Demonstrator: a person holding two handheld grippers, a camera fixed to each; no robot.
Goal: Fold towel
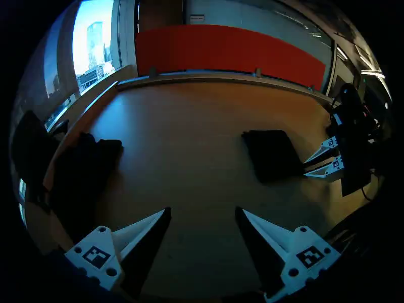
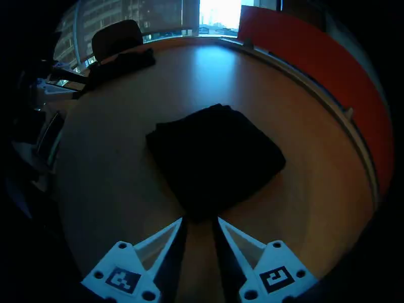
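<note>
A dark towel (image 1: 270, 154) lies folded into a thick rectangle on the wooden table (image 1: 192, 131), right of centre in the left gripper view. My left gripper (image 1: 202, 212) hovers open over bare wood, well short of the towel. Farther right, my right gripper (image 1: 309, 168) points at the towel's right edge. In the right gripper view the folded towel (image 2: 217, 156) lies flat just ahead. My right gripper (image 2: 199, 219) is narrowly open, its tips at the towel's near corner. I cannot tell whether they touch the cloth.
A heap of dark cloth (image 1: 86, 161) sits at the table's left edge, with a dark chair (image 1: 30, 146) beside it. The same heap (image 2: 121, 60) and chair (image 2: 116, 35) lie far back in the right gripper view. A red panel (image 1: 227, 50) lines the far edge.
</note>
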